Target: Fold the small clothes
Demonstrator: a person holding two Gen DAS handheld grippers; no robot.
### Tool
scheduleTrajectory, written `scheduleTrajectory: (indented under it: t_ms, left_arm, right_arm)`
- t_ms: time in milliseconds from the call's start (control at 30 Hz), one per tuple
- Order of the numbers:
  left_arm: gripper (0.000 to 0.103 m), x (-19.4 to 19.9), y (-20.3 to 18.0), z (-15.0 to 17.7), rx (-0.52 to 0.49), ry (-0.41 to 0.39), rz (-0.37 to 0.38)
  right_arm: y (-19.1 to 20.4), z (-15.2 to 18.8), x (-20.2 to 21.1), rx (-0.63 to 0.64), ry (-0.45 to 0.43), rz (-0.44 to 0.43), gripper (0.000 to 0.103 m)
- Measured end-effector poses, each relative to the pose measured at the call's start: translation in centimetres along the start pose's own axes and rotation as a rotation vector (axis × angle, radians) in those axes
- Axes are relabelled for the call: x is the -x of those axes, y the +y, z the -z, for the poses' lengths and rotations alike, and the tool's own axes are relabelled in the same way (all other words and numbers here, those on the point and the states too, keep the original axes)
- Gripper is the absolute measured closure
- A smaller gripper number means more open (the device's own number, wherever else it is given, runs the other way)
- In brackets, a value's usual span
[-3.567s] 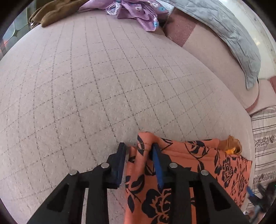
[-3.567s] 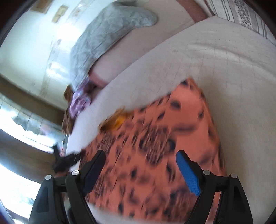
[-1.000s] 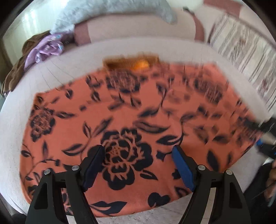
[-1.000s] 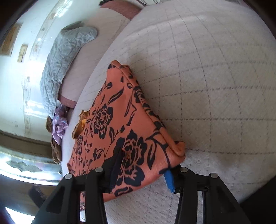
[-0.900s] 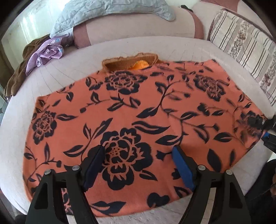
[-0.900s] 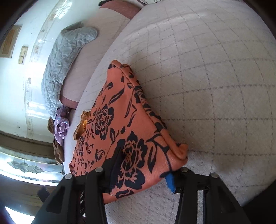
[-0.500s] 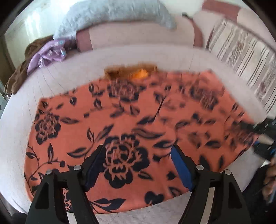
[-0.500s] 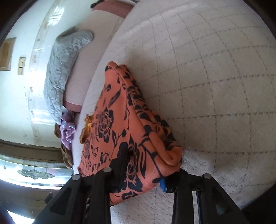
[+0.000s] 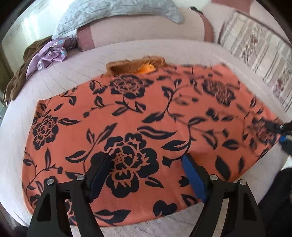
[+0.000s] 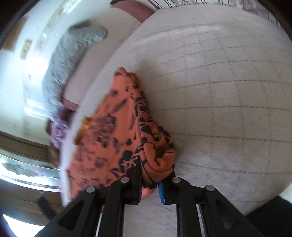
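Note:
An orange garment with black flowers (image 9: 138, 116) lies spread on the pale quilted bed, its brown ribbed collar (image 9: 136, 65) at the far edge. My left gripper (image 9: 147, 164) is open and hovers over the near middle of the garment, holding nothing. My right gripper (image 10: 155, 175) is shut on the garment's right edge (image 10: 157, 156), which is bunched and lifted between its fingers. The right gripper also shows in the left wrist view (image 9: 281, 133) at the garment's right end.
A grey quilted blanket (image 9: 116, 12) lies on the pink bolster at the back. A purple cloth (image 9: 51, 54) and a brown cloth (image 9: 18, 78) lie at the far left. A striped cushion (image 9: 255, 47) stands at the right. The quilted bed cover (image 10: 228, 91) stretches right of the garment.
My right gripper has closed tighter on the garment's right edge and lifted it, so the fabric bunches up. My left gripper has stayed open over the garment.

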State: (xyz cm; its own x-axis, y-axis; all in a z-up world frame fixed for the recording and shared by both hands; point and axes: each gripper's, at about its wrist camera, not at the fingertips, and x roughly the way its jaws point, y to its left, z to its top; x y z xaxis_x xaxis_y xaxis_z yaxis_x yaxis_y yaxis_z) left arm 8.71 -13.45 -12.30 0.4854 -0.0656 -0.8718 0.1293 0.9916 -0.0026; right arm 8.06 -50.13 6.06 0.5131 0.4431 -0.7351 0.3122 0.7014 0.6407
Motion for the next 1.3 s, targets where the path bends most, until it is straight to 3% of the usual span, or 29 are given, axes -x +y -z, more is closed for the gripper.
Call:
scheduleTrajectory:
  t_ms: [100,133,167,200,233,267,300,333,367,567,667,767,867,967,1033,1067,1200,1300]
  left_arm:
    - [0.022,1.3,0.4,-0.3,0.043,-0.053,0.036]
    - [0.022,0.7,0.1,-0.1,0.032,-0.039,0.028]
    - [0.022,-0.2,-0.2,0.1,0.009,-0.003,0.020]
    - [0.021,-1.4,-0.6,0.6,-0.036,0.033,-0.005]
    - [0.020,-1.2,-1.0,0.8,-0.069,-0.004,-0.021]
    - [0.020,-1.1,-1.2,0.8,-0.081,-0.007,-0.025]
    - [0.020,-1.0,-1.1,0.7,-0.075,0.001,-0.019]
    - [0.020,-1.1,-0.9,0.7,-0.061,0.006,-0.005]
    - [0.019,-1.2,-0.8,0.7,-0.058,0.008,0.002]
    - [0.017,-1.4,-0.9,0.9,-0.073,-0.009,-0.007]
    - [0.018,-0.1,-1.0,0.4,-0.040,0.001,-0.011]
    - [0.018,1.0,-0.1,-0.1,0.015,-0.036,-0.010]
    - [0.017,-1.2,0.4,0.3,0.018,0.042,-0.012]
    - [0.016,-1.3,0.2,0.4,-0.007,0.016,-0.023]
    - [0.016,-1.3,0.5,0.3,0.003,0.022,-0.005]
    - [0.016,-1.4,0.6,0.3,0.001,0.020,-0.002]
    - [0.016,-1.3,0.5,0.6,-0.012,0.010,-0.001]
    - [0.016,-1.2,0.3,0.5,-0.005,0.015,-0.007]
  right_arm:
    - [-0.2,-0.3,0.2,-0.043,0.007,-0.066,0.072]
    - [-0.3,-0.3,0.1,-0.057,0.010,-0.083,0.059]
    - [-0.5,-0.3,-0.1,-0.081,0.013,-0.106,0.037]
    - [-0.6,-0.2,-0.2,-0.094,0.012,-0.125,0.033]
    - [-0.7,-0.1,-0.4,-0.101,0.013,-0.136,0.033]
    - [-0.5,-0.1,-0.5,-0.090,0.016,-0.130,0.041]
    - [-0.2,-0.2,-0.4,-0.055,0.005,-0.111,0.058]
    - [0.4,-0.3,-0.3,-0.014,-0.008,-0.052,0.093]
    - [0.3,-0.4,-0.1,0.012,-0.012,0.007,0.094]
    - [-0.1,-0.4,-0.7,0.022,0.005,0.075,0.094]
    - [-0.3,-0.4,-0.9,-0.004,0.011,0.055,0.089]
    - [-1.3,-0.3,-0.2,-0.067,0.011,-0.024,0.085]
    - [-1.5,-0.2,0.1,-0.087,0.001,-0.036,0.081]
    - [-1.5,-0.1,-0.7,-0.093,0.023,-0.043,0.070]
    - [-1.4,0.1,-0.9,-0.073,0.029,-0.044,0.073]
    - [-1.2,0.2,-0.9,-0.042,0.021,-0.004,0.089]
    - [-0.7,0.2,-0.8,-0.003,-0.003,0.083,0.090]
    - [-1.1,0.2,-0.8,-0.028,-0.002,0.070,0.090]
